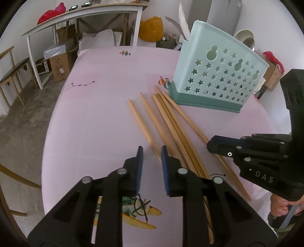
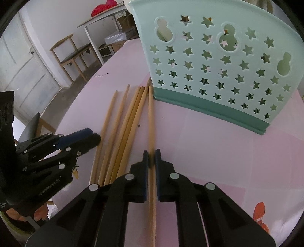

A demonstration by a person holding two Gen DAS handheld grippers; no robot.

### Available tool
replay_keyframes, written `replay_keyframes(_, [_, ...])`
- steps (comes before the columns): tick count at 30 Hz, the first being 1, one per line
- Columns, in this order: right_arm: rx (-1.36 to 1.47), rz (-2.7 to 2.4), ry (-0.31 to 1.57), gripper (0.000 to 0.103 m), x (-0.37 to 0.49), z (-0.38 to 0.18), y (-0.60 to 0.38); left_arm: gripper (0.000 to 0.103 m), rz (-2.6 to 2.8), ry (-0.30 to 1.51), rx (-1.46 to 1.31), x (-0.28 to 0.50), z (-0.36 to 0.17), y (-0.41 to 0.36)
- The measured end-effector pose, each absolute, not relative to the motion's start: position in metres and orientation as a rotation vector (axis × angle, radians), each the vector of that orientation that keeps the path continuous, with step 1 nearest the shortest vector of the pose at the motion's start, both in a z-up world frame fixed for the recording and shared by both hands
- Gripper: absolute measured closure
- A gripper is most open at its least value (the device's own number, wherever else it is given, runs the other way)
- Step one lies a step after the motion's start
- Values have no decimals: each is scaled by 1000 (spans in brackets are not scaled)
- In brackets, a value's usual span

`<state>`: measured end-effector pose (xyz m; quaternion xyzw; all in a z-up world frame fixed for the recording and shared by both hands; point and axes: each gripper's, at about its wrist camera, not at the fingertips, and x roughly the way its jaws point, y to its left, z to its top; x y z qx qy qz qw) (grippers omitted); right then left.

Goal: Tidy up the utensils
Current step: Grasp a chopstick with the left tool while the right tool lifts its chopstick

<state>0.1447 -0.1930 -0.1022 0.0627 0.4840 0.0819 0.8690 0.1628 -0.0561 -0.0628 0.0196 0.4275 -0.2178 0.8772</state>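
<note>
Several wooden chopsticks (image 1: 167,121) lie side by side on the pink table (image 1: 95,117), in front of a mint green utensil holder (image 1: 218,74) with star holes. My left gripper (image 1: 152,152) is open, just above the near ends of the left chopsticks, holding nothing. My right gripper (image 2: 151,154) is closed around the rightmost chopstick (image 2: 151,114), which still lies along the table toward the holder (image 2: 218,62). The right gripper shows at the right of the left wrist view (image 1: 210,146). The left gripper shows at the left of the right wrist view (image 2: 95,138).
A spoon and a white utensil (image 1: 183,20) stand in the holder. A white side table (image 1: 76,17), a wooden chair (image 1: 13,70) and cardboard boxes (image 1: 60,66) stand beyond the table's far edge. A printed airplane picture (image 1: 140,212) is on the tablecloth.
</note>
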Motion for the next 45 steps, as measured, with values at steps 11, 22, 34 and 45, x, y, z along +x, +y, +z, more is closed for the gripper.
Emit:
replay_keyframes(11, [157, 155, 1022, 96, 112, -101, -215, 100, -461, 901, -9, 149, -59, -43])
replay_keyframes(22, [250, 86, 1020, 96, 83, -102, -250, 96, -448, 900, 54, 159, -61, -67])
replay_keyframes(34, [249, 93, 1016, 96, 81, -100, -252, 98, -407, 908, 63, 150, -62, -54])
replay_keyframes(45, [224, 105, 1048, 95, 74, -100, -263, 97, -416, 982, 2, 130, -60, -30])
